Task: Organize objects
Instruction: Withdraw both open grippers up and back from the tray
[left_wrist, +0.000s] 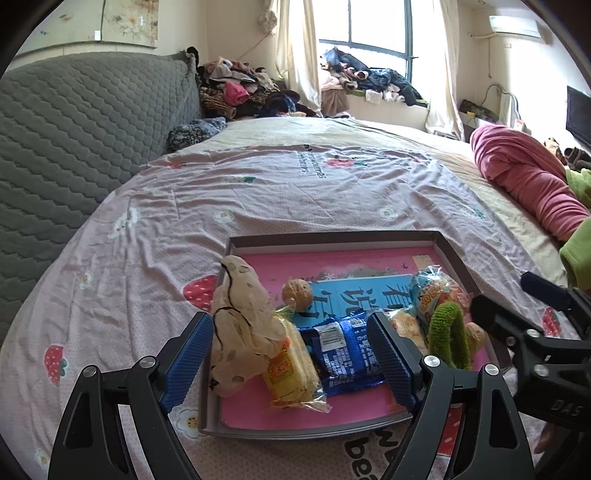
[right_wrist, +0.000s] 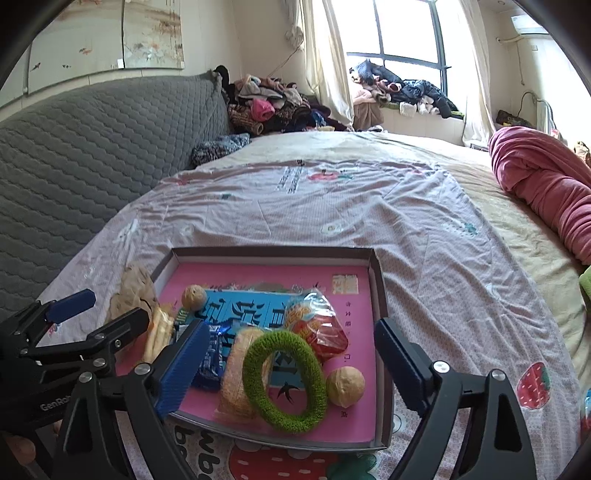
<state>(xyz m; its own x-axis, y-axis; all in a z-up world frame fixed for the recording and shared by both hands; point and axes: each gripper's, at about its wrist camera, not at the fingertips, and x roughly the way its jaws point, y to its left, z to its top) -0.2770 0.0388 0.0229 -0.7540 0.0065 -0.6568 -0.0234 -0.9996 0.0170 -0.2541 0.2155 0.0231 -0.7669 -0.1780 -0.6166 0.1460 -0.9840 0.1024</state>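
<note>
1. Progress: most items already sit in the shallow box (right_wrist: 380, 295) on the bed (right_wrist: 424, 229); inside are the green knitted ring (right_wrist: 284, 384), two walnuts (right_wrist: 345, 386) (right_wrist: 195, 296), a blue snack pack (left_wrist: 341, 354), a yellow snack pack (left_wrist: 291, 369), an orange-red sweet bag (right_wrist: 317, 325) and a pale wafer pack (right_wrist: 236, 373).
2. Outstanding, by my judgement: the crumpled spotted bag (left_wrist: 240, 325) lies over the box's left wall, half in, half out; prob. needs tucking in; items otherwise unsorted.
3. Left gripper (left_wrist: 290, 362): jaws apart, straddling the spotted bag and both snack packs, clamped on nothing.
4. Right gripper (right_wrist: 288, 369): jaws apart, either side of the ring and wafer pack; holding nothing.
5. Writing: box floor is pink w/ large Chinese characters on a blue panel, not legible enough to transcribe; "GenRo…" partly visible on the left gripper body in the right view; "DAS" on the right gripper body in the left view; bedsheet lettering cut off; pack labels too small to read.
</note>
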